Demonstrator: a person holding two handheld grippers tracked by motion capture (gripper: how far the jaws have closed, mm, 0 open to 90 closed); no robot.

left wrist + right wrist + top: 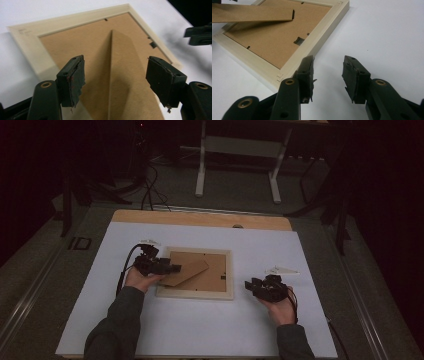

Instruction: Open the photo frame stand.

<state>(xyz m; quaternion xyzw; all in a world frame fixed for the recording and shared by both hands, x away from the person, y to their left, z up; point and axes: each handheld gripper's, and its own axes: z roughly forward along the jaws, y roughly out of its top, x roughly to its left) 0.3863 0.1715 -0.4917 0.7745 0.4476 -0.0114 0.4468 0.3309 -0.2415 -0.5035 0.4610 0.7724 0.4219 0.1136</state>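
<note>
A pale wooden picture frame (165, 292) lies face down in the middle of the white table, its brown backing board (217, 270) up. The board's brown stand flap (189, 271) is raised off it. My left gripper (174, 268) is at the frame's left side. In the left gripper view the left gripper (116, 70) is open wide, with the flap (125, 82) edge-on between the jaws and touching neither. My right gripper (248, 284) hovers right of the frame. It (328, 67) is open and holds nothing, just off the frame's rail (324, 35).
The white table top (200, 330) has bare room in front of the frame and to both sides. A wooden strip (200, 218) runs along its far edge. Behind stand a white-legged stand (201, 165) and floor cables (150, 190).
</note>
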